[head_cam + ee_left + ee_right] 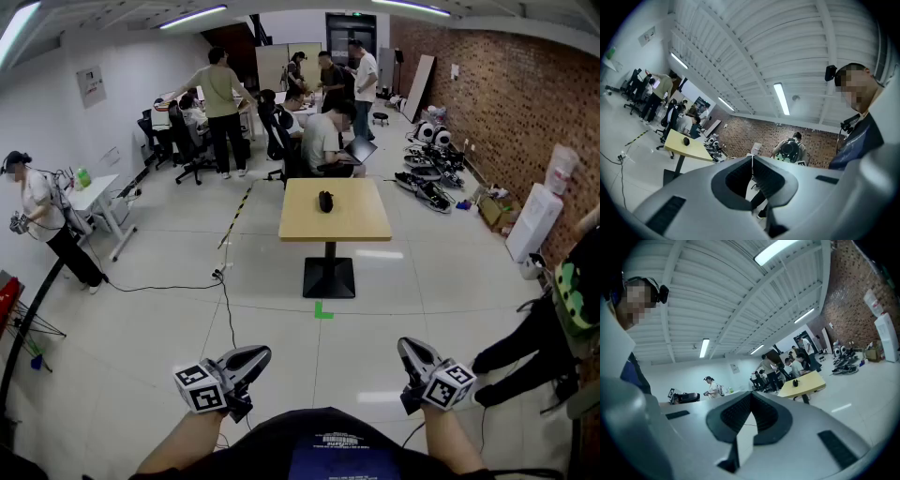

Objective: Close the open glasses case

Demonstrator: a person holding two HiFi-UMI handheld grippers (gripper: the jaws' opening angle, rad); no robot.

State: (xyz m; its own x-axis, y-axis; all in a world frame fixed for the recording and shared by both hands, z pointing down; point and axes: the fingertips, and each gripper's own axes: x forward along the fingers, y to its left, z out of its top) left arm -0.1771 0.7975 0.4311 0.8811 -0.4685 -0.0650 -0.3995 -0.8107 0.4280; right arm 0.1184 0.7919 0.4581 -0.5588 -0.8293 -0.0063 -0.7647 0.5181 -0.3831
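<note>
head view: at 7 o'clock, left tongs (251, 356), tips drawn together, nothing between them. at 5 o'clock, right tongs (411, 352), likewise drawn together and empty. both low in the frame over bare floor, well apart from the table (356, 220). just above centre toward 12 o'clock, pale square table on a single dark pedestal. on its top, slightly toward 11 o'clock of the middle, dark glasses case (325, 201), alone there; too small to tell whether the lid is up or down. on the floor at 6 o'clock of the pedestal, green tape mark (322, 310). at 3 o'clock, brick wall (487, 84). at 12 o'clock beyond the table, group of people (323, 131) at desks. at 9 o'clock, standing person (37, 216) beside a white desk.

left gripper view: left tongs (751, 159) pointing up and across the room, ribbed pads meeting at the tips, holding nothing. at 9 o'clock of the tips, far off, table (693, 147) with glasses case (686, 140) as a small dark spot on it.

right gripper view: right tongs (751, 397) with pads meeting at the tips, nothing gripped. at 2 o'clock of the tips, far off, table (808, 383) carrying glasses case (795, 383), well apart from the tongs.
</note>
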